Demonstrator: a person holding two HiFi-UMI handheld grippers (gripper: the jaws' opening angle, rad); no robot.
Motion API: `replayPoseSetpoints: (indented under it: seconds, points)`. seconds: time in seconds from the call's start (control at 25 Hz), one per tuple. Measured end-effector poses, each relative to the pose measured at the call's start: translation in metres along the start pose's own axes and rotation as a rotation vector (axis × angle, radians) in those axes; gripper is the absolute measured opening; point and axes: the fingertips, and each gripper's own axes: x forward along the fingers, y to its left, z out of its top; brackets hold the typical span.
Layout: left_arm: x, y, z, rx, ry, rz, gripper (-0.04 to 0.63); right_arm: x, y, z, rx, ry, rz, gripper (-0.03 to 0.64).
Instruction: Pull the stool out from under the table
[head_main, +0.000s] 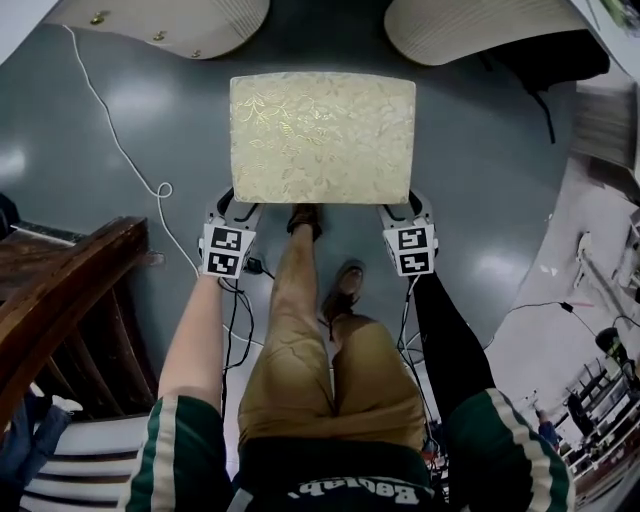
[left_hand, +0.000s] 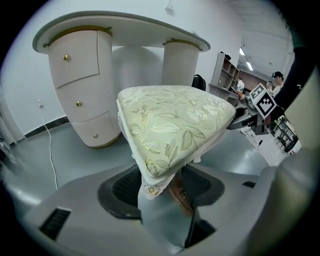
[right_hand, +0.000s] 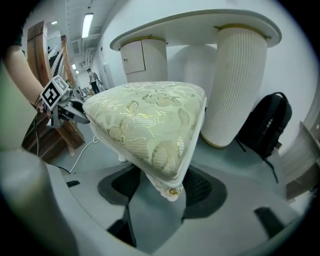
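The stool (head_main: 322, 137) with a pale gold floral cushion stands on the grey floor, out in front of the white table (head_main: 170, 25). My left gripper (head_main: 237, 203) is closed around the stool's near left corner. In the left gripper view the cushion corner (left_hand: 175, 120) and its white leg sit between the pads (left_hand: 120, 187). My right gripper (head_main: 402, 205) is closed around the near right corner. The right gripper view shows that corner (right_hand: 150, 120) wedged between the pads (right_hand: 202, 187). Each gripper's marker cube shows in the other's view.
The table's two ribbed pedestals (right_hand: 240, 85) stand beyond the stool. A black backpack (right_hand: 262, 125) leans by the right pedestal. A white cable (head_main: 120, 150) trails over the floor at left. Dark wooden furniture (head_main: 60, 290) is close at my left. My shoe (head_main: 305, 218) is under the stool's near edge.
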Motion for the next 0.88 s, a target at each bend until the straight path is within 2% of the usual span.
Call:
replayPoseSetpoints:
  seconds: [0.2,0.4,0.52,0.56,0.6,0.72,0.88]
  points:
    - [-0.021,-0.019,-0.033,-0.008,0.049,0.000,0.276,-0.018,0.022,-0.035,0.025,0.039,-0.018,0.272]
    - [-0.037,-0.034,-0.062,0.008,0.103,-0.003,0.276,-0.038,0.050,-0.063,0.052,0.099,0.007,0.275]
    - [-0.035,-0.034,-0.061,0.022,0.129,0.018,0.278,-0.038,0.044,-0.065,0.042,0.142,-0.018,0.289]
    - [-0.036,-0.034,-0.061,0.030,0.139,0.026,0.278,-0.041,0.041,-0.066,0.031,0.154,-0.037,0.334]
    - [-0.039,-0.034,-0.062,0.035,0.142,0.035,0.279,-0.046,0.038,-0.067,0.021,0.165,-0.055,0.350]
    - [-0.058,-0.037,-0.061,0.016,0.141,0.060,0.279,-0.072,0.031,-0.066,0.018,0.168,-0.065,0.348]
    - [-0.099,-0.049,-0.051,0.008,0.127,0.088,0.279,-0.123,0.022,-0.043,0.016,0.110,-0.068,0.341]
